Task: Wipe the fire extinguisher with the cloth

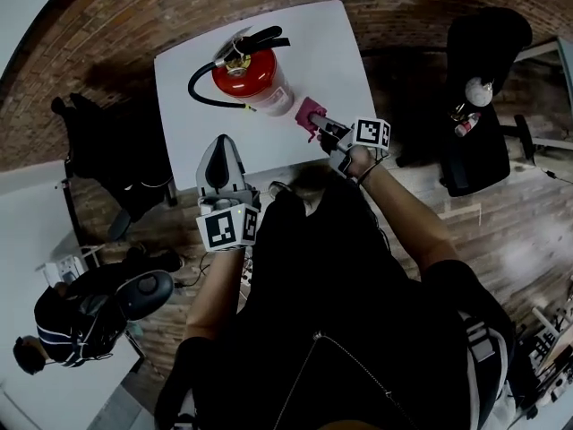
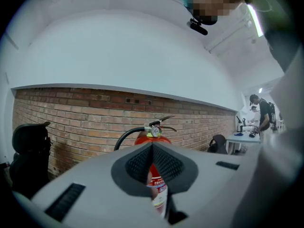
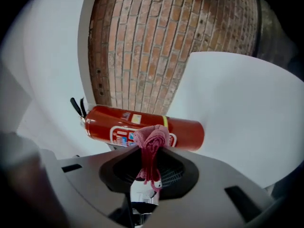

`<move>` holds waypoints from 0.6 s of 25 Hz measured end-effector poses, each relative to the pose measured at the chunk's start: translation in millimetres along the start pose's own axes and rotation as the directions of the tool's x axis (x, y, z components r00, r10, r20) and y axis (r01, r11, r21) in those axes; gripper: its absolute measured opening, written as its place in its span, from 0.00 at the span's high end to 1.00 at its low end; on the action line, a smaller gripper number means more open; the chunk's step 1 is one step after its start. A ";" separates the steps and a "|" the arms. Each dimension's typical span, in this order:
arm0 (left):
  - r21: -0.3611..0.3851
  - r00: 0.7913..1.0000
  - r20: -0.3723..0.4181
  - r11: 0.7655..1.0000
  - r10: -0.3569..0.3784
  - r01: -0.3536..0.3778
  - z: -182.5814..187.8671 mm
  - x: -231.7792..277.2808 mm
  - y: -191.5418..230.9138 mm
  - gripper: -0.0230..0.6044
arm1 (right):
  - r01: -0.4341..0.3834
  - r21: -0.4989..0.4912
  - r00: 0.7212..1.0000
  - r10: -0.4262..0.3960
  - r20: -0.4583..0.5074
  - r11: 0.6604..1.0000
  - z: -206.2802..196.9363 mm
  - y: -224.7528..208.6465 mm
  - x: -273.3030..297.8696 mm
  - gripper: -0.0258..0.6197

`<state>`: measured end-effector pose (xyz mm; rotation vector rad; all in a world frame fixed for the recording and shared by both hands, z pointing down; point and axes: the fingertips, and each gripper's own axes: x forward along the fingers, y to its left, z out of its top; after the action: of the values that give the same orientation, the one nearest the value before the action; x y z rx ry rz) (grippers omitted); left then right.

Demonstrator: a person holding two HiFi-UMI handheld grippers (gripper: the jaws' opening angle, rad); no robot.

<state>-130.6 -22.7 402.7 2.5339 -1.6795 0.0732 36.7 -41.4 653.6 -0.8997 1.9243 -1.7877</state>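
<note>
The red fire extinguisher (image 1: 252,77) stands upright on the white table (image 1: 322,43), its black hose curling to its left. The right gripper (image 1: 317,124) pinches a bunched pink cloth (image 3: 152,139) just beside the cylinder. The left gripper (image 1: 221,146) hangs over the table's near edge, its 2 jaws pressed together on nothing.

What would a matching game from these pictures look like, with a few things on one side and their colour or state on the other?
Things:
1. fire extinguisher
2. cloth
3. left gripper
4. table

States:
A. white
B. shut, nothing in it
C. red, upright
D. pink, pinched in the right gripper

Pairs: 1-C, 2-D, 3-B, 4-A.
</note>
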 end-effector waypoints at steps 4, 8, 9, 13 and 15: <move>0.023 1.000 -0.010 0.999 -0.028 0.029 -2.9 -4.3 18.9 0.95 | 0.100 0.032 0.995 -0.100 0.028 0.995 -22.6 -62.7 15.6 0.80; 0.031 0.998 -0.035 0.998 -0.047 0.048 -12.6 -9.5 34.6 0.95 | 0.160 0.043 0.986 -0.161 0.030 0.986 -31.5 -101.6 36.0 0.80; 0.033 0.998 -0.043 0.998 -0.049 0.050 -15.4 -11.9 38.7 0.95 | 0.169 0.043 0.985 -0.171 0.031 0.985 -32.2 -107.7 41.5 0.80; 0.041 0.996 -0.074 0.998 -0.047 0.050 -26.3 -23.6 53.5 0.95 | 0.200 0.041 0.978 -0.202 0.045 0.979 -31.8 -124.9 59.4 0.80; 0.043 0.996 -0.083 0.998 -0.040 0.043 -29.3 -29.3 60.0 0.95 | 0.215 0.045 0.974 -0.217 0.056 0.976 -30.3 -130.7 64.8 0.80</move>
<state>-196.8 -15.8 432.5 2.5586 -1.6120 0.2107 -3.6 -61.1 795.7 -1.1753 1.8061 -1.8863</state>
